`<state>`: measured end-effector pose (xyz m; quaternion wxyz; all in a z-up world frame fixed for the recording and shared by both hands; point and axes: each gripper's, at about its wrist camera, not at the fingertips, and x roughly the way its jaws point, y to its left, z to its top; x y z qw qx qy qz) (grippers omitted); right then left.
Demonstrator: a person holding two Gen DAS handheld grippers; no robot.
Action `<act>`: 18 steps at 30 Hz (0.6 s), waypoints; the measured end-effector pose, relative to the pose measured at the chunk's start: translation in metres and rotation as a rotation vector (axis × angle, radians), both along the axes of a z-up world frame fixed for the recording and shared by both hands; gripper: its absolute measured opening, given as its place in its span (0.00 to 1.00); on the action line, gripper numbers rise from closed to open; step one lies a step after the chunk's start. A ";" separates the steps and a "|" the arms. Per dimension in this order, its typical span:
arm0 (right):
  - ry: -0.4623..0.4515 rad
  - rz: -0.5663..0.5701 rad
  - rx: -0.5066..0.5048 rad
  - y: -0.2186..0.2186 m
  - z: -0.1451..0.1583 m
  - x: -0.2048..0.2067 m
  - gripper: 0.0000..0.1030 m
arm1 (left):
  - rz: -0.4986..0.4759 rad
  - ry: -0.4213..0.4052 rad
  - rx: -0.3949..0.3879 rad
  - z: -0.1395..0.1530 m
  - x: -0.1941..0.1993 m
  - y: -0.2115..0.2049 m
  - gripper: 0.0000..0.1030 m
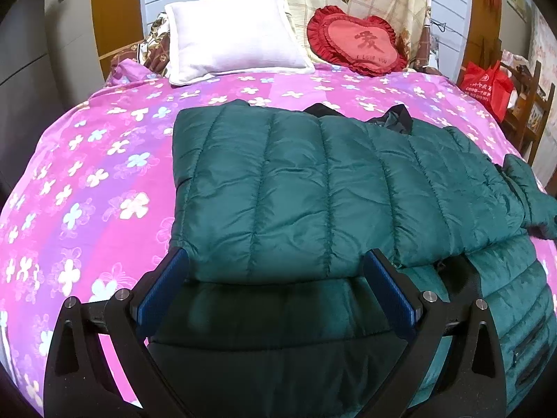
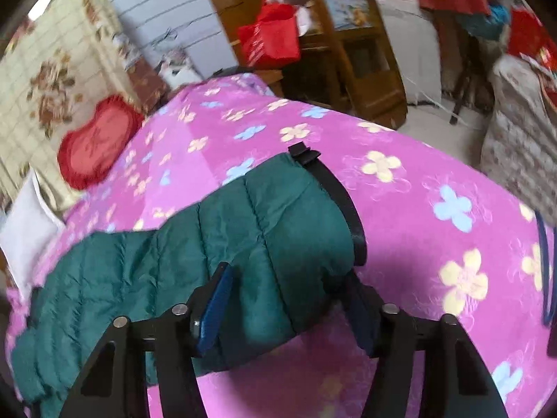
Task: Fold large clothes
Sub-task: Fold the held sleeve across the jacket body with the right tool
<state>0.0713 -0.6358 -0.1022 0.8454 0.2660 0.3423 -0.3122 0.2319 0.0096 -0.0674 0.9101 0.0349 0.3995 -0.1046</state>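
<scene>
Home bedroom: bed (image 1: 104, 181), pillow (image 1: 236, 38), heart cushion (image 1: 358, 43).

Jacket (image 1: 296, 181) lies spread across the middle of the bed (image 1: 104, 174), one panel folded over on top of the layer beneath. Behind it, at the head of the bed, a pillow (image 1: 236, 38) sits left and a heart cushion (image 1: 358, 43) right. A bag (image 1: 487, 83) hangs off to the bed's right side.

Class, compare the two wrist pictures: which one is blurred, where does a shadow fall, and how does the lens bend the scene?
Left wrist view: sharp; the green puffer jacket lies dark in shadow near the left gripper; the pink floral bedspread bulges, dark corners. Right wrist view: motion-blurred, most on the red bag and shelves; bedspread curves likewise.
</scene>
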 end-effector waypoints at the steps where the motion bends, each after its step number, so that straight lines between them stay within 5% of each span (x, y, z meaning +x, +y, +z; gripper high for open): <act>1: 0.022 -0.006 -0.018 0.002 0.000 0.002 0.37 | 0.001 0.002 -0.001 0.000 0.000 0.001 0.98; 4: 0.053 -0.001 -0.088 0.011 0.006 0.003 0.20 | 0.006 -0.001 -0.009 0.002 0.000 0.003 0.98; 11: 0.018 0.047 -0.248 0.055 0.051 0.005 0.15 | 0.012 -0.011 -0.054 0.012 -0.001 0.011 0.98; 18: -0.163 0.266 -0.212 0.142 0.107 0.046 0.14 | 0.025 0.011 -0.101 0.019 0.001 0.022 0.98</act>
